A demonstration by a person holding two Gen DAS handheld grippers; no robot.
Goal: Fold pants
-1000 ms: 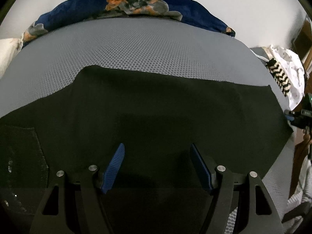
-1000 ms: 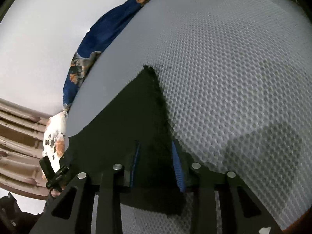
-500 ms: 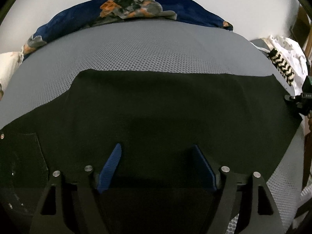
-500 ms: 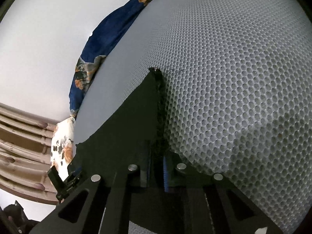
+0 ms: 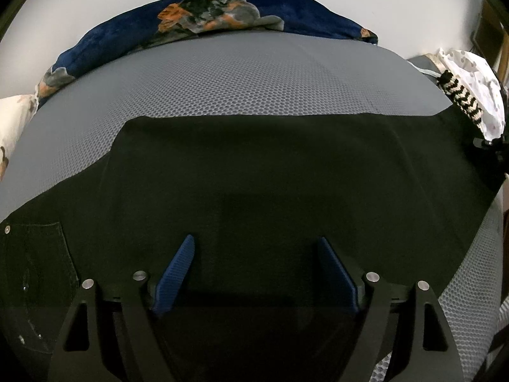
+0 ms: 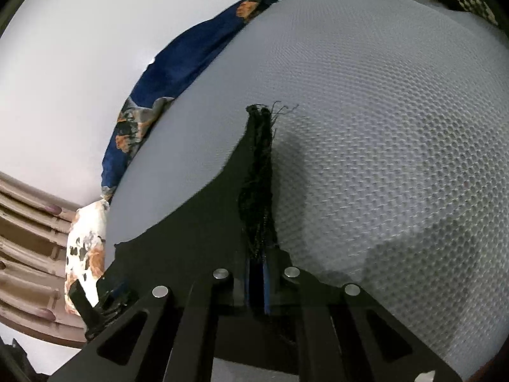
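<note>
Right gripper is clamped on the frayed hem of the black denim pants, which lie flat on the grey honeycomb-mesh mattress under both tools. Left gripper hovers above the cloth, jaws opening, nothing between them. Carry the hem across in a low arc – keep edges aligned. Open mesh lies ahead; blue floral blanket borders the far edge

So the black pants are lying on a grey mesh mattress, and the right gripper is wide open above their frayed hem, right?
Not quite. The right wrist view shows the right gripper shut on the frayed hem of the black pants. They do lie on the grey mesh mattress.
</note>
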